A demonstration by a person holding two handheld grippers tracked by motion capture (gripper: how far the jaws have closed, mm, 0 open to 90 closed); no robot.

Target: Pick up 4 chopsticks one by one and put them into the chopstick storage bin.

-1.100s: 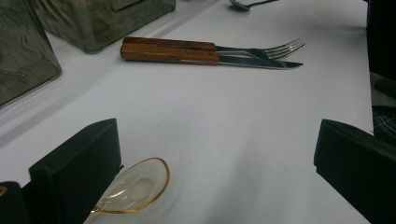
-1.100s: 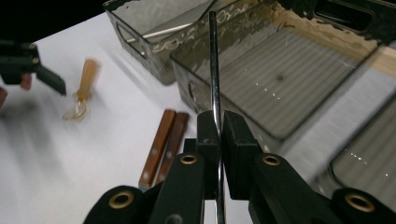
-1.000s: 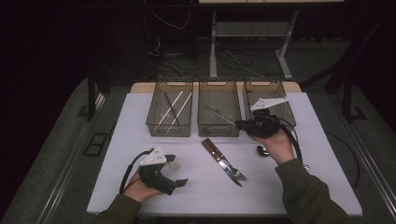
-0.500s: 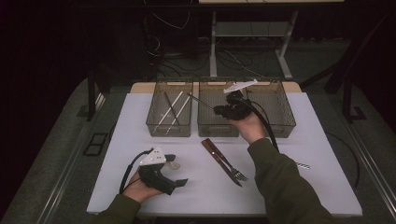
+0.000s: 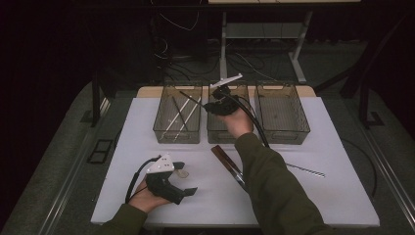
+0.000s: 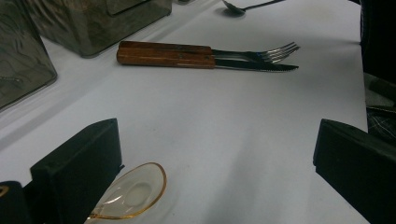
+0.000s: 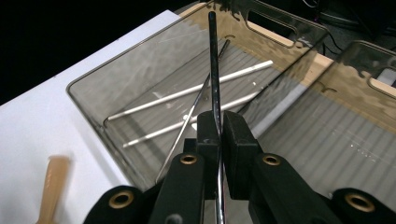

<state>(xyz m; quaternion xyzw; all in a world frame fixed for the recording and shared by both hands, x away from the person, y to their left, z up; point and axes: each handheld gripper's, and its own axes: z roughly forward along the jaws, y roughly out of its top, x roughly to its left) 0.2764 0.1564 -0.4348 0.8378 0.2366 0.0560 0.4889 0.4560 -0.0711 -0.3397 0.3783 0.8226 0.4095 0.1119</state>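
High view: the right gripper point(image 5: 215, 106) hangs above the gap between the left bin point(image 5: 178, 119) and the middle bin point(image 5: 219, 133), its jaws clamped tight on a thin dark metal rod point(image 7: 214, 70) that juts out over the left bin, where two white sticks point(image 7: 187, 92) and another dark rod lie. Down on the white table point(image 5: 333, 196), the left gripper point(image 5: 183, 183) rests with jaws wide apart beside a clear plastic spoon point(image 6: 128, 193); a wooden-handled fork and knife point(image 6: 187, 55) lie close together farther off.
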